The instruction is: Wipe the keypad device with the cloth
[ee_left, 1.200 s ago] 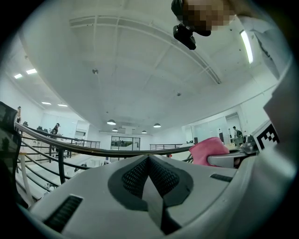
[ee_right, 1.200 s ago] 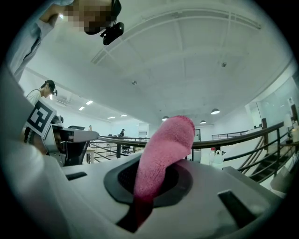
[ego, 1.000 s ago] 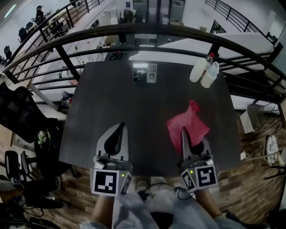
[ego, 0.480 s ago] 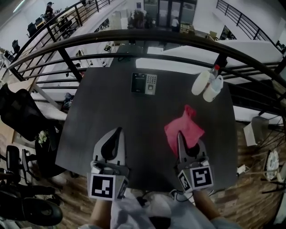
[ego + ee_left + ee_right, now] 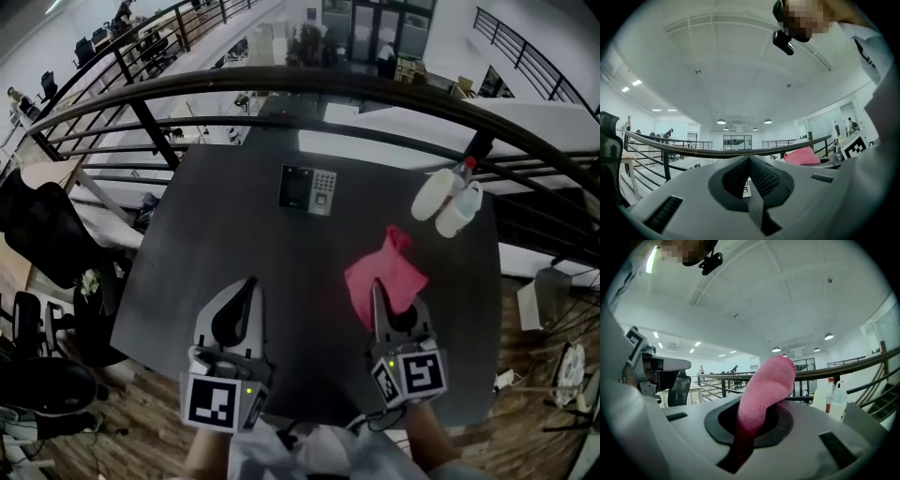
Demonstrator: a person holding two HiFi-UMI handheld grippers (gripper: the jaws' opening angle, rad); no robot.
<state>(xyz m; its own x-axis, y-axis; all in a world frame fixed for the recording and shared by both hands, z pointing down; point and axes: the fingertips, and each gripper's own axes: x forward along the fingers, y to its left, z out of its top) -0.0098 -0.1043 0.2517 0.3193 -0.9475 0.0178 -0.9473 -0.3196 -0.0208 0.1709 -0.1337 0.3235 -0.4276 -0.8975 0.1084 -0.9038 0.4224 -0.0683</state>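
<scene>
The keypad device, dark with a grey key block, lies flat at the far middle of the dark table. A pink cloth spreads on the table right of centre, and my right gripper is shut on its near edge. In the right gripper view the cloth rises out from between the jaws and folds forward. My left gripper hovers over the near left of the table, shut and holding nothing. From the left gripper view its closed jaws fill the bottom, with the cloth off to the right.
Two white plastic bottles stand at the table's far right corner, also seen as bottles in the right gripper view. A dark metal railing curves behind the table. A black chair sits left of it.
The head view has tilted, so the table sits lower in frame. The right gripper with the cloth has edged slightly forward toward the keypad device. The left gripper stays put.
</scene>
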